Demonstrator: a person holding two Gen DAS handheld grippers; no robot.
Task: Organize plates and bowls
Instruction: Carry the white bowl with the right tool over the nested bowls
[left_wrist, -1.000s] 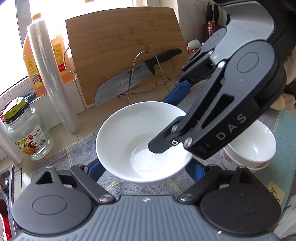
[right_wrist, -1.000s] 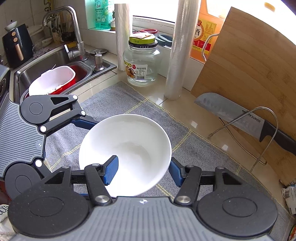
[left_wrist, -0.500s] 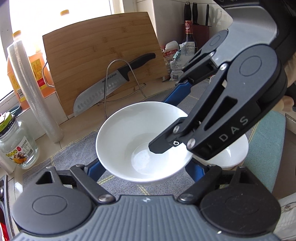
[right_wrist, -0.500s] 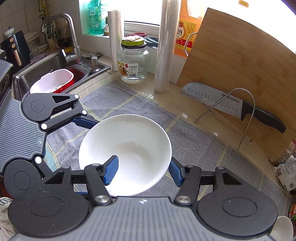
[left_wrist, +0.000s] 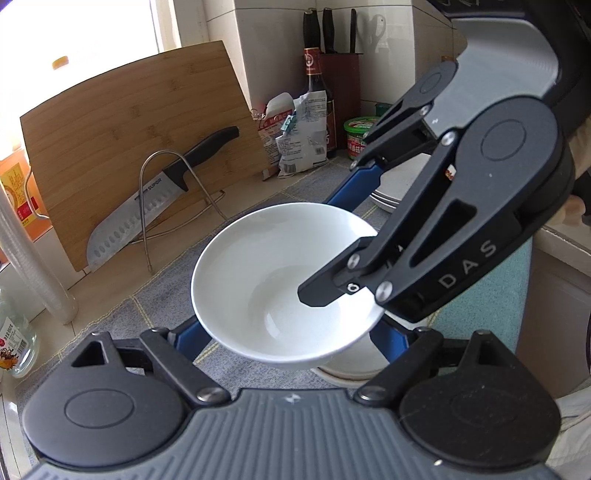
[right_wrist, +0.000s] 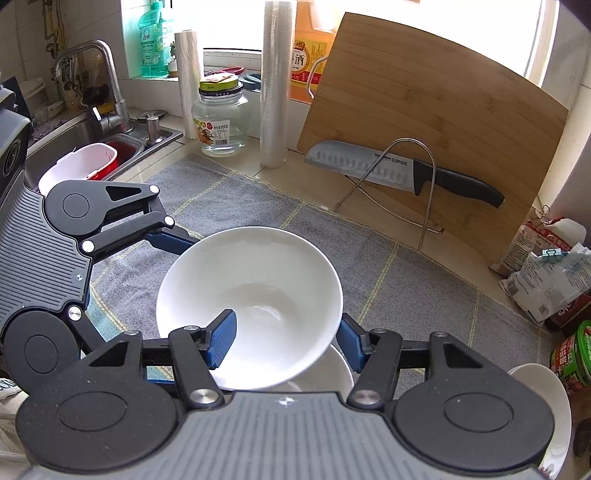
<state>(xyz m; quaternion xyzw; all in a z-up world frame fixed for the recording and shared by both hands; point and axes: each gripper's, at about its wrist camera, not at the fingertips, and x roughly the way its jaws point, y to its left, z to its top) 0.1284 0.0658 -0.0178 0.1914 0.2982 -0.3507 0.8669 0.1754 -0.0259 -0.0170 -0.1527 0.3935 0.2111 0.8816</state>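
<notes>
A white bowl (left_wrist: 273, 280) is held in the air between both grippers; it also shows in the right wrist view (right_wrist: 251, 295). My left gripper (left_wrist: 291, 332) grips its sides from the near side. My right gripper (right_wrist: 284, 343) clamps its rim, one finger inside the bowl and one outside. Directly beneath it sits another white bowl (right_wrist: 325, 373), partly hidden; its rim shows in the left wrist view (left_wrist: 351, 365). A stack of white plates (left_wrist: 399, 184) lies behind the right gripper and also shows in the right wrist view (right_wrist: 554, 413).
A grey dish mat (right_wrist: 388, 266) covers the counter. A cutting board (right_wrist: 424, 110), a knife (right_wrist: 388, 166) on a wire stand, a glass jar (right_wrist: 221, 118), film rolls, packets and bottles line the back. A sink (right_wrist: 81, 147) is at the left.
Both grippers carried the bowl to the right along the counter. It now hangs over the other white bowl, which was off to the right before.
</notes>
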